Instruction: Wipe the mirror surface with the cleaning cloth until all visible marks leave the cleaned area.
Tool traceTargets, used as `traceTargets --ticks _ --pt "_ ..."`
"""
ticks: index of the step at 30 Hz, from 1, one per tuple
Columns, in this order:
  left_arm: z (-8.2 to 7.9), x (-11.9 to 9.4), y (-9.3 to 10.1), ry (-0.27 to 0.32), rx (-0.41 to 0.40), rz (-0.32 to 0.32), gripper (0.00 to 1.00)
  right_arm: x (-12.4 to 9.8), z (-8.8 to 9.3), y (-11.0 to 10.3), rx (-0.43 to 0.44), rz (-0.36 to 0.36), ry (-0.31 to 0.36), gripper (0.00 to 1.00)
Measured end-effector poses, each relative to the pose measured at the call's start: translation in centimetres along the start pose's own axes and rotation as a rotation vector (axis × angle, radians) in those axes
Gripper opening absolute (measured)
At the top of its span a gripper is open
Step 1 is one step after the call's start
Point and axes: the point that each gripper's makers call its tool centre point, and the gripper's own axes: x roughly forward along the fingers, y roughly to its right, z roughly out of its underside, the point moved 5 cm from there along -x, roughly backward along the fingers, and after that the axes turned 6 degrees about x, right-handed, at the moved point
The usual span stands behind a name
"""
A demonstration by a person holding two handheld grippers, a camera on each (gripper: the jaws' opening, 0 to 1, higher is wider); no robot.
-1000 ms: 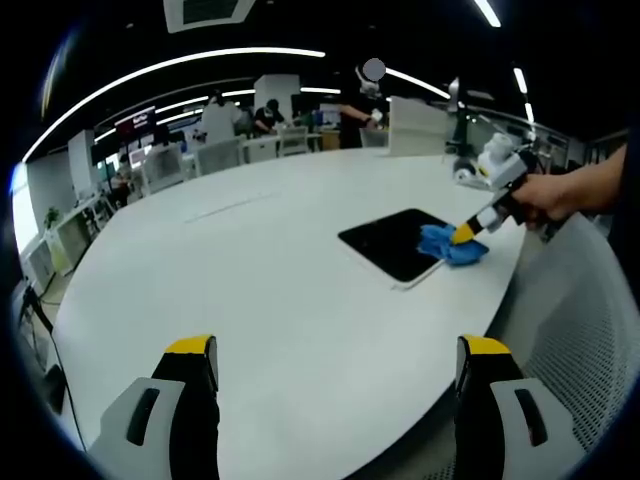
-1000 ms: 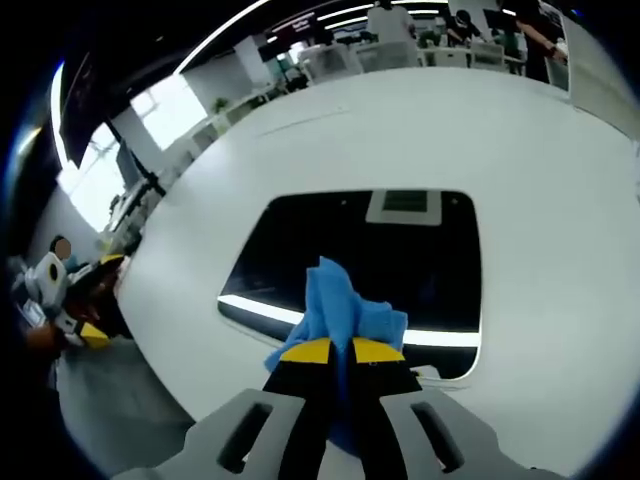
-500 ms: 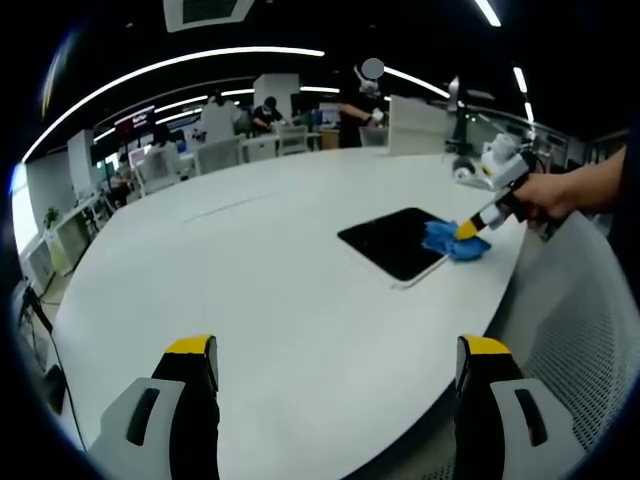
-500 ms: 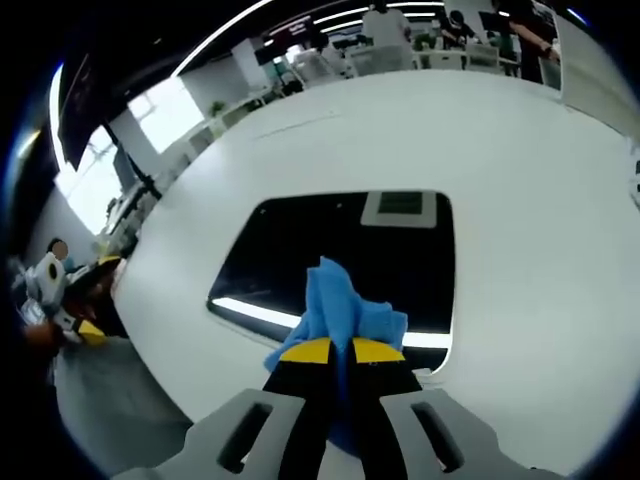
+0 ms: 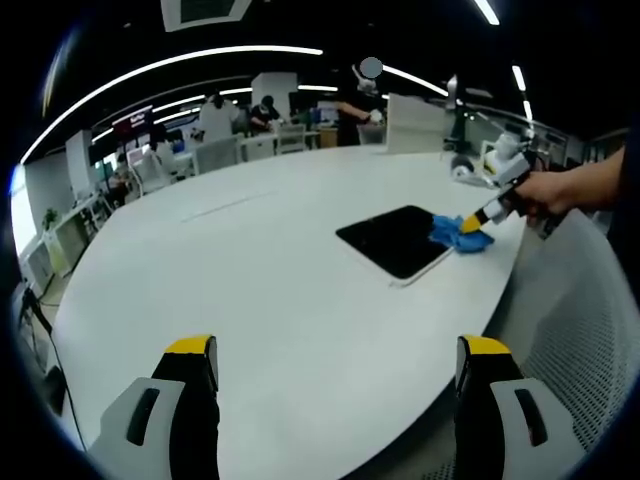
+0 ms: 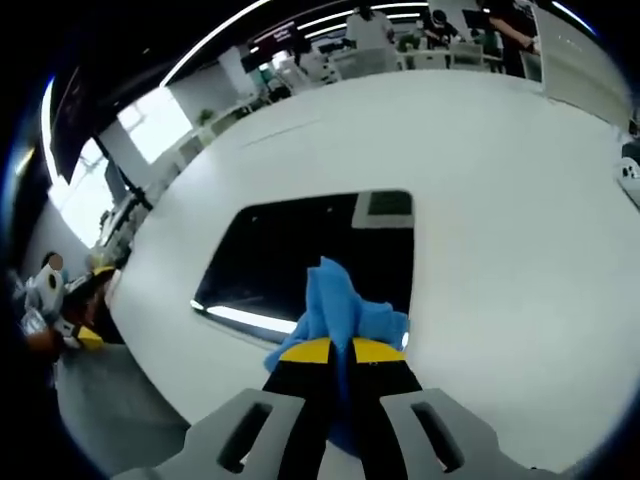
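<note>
Two tools: right tool (image 6: 333, 349) clenches cleaning cloth (image 6: 345, 311) on mirror (image 6: 300, 260); left tool (image 5: 338, 372) released.

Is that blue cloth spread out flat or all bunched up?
Bunched up. The cleaning cloth sticks up in crumpled folds, pinched in the right claw over the mirror.

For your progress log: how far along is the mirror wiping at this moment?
Done: the right tongs are shut on the blue cloth. In hand: the cloth presses a corner of the mirror. Left: marks can't be judged on the dark glass, so completion is unconfirmed. The left tongs wait open above the table.
</note>
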Motion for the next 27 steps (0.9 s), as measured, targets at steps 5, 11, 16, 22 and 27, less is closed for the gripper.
traceTargets --ticks 5,11,16,22,27 --pt "0.1 0.0 -0.1 -0.002 0.001 0.002 0.99 -0.1 0.0 0.0 -0.011 0.007 0.0 0.01" --pt "0.1 0.0 -0.1 -0.001 0.0 0.003 0.99 -0.1 0.0 0.2 -0.008 0.008 0.0 0.01" --pt "0.1 0.0 0.0 -0.003 0.0 0.004 0.99 0.0 -0.2 0.2 -0.006 0.016 -0.007 0.01" --pt "0.1 0.1 0.0 -0.007 0.001 0.006 0.99 0.1 -0.5 0.2 -0.013 0.028 -0.004 0.01" --pt "0.1 0.0 0.0 -0.007 -0.001 0.004 0.99 0.6 -1.1 0.5 -0.013 0.034 0.003 0.01"
